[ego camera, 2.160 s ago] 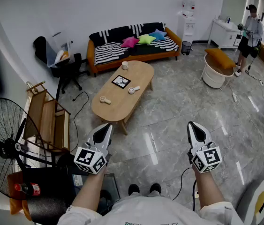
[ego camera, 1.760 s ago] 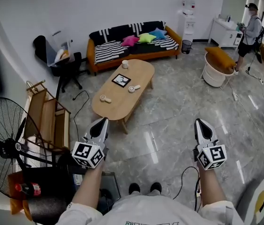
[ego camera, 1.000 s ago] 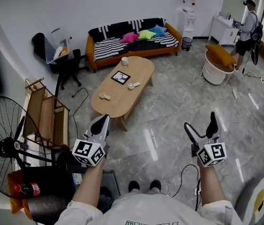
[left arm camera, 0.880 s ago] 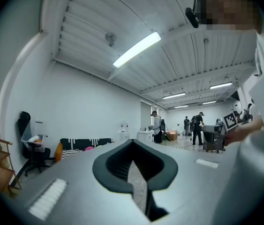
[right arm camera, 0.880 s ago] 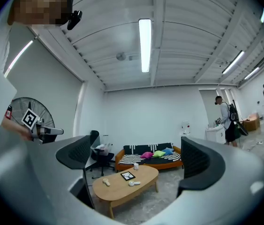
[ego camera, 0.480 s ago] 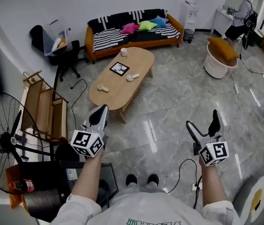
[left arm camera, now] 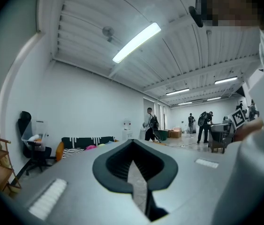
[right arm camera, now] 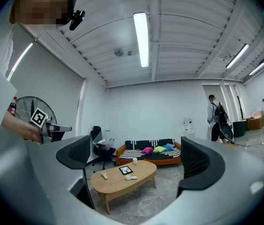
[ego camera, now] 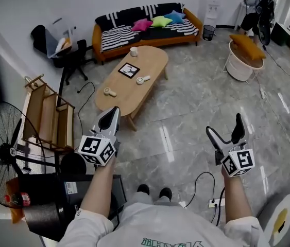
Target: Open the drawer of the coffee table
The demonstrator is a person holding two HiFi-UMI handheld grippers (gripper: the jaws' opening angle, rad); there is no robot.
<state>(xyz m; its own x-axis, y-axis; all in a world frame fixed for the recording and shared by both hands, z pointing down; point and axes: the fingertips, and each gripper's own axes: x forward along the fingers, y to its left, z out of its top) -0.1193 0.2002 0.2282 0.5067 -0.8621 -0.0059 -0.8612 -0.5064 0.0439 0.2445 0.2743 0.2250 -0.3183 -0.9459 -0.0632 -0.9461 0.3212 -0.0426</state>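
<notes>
- The left gripper (ego camera: 111, 115) is held out over the grey stone floor (ego camera: 186, 112). In the left gripper view its jaws are seen pressed together, with nothing clamped between them.
- The right gripper (ego camera: 225, 129) is held out on the other side, also over the floor. Its jaws are spread wide apart, and nothing is held or touched by them.
- In the right gripper view the coffee table (right arm camera: 122, 181) is framed in the gap between the open jaws, but far off and well apart from them.
- In the head view the coffee table (ego camera: 134, 89), an oval one with a light wooden top, is seen ahead of the left gripper, between the person and the sofa (ego camera: 150, 27). Neither gripper is in contact with it.
- Its drawer cannot be made out in any view.
- On the tabletop a white cup (ego camera: 133, 51), a dark square item (ego camera: 129, 70) and two small white objects (ego camera: 142, 79) are seen.
- A large standing fan (ego camera: 0, 148) and a wooden rack (ego camera: 44, 120) are placed to the person's left.
- A round white tub (ego camera: 240, 66) topped with an orange cushion is found at the far right, with another person (ego camera: 255, 9) beyond it.
</notes>
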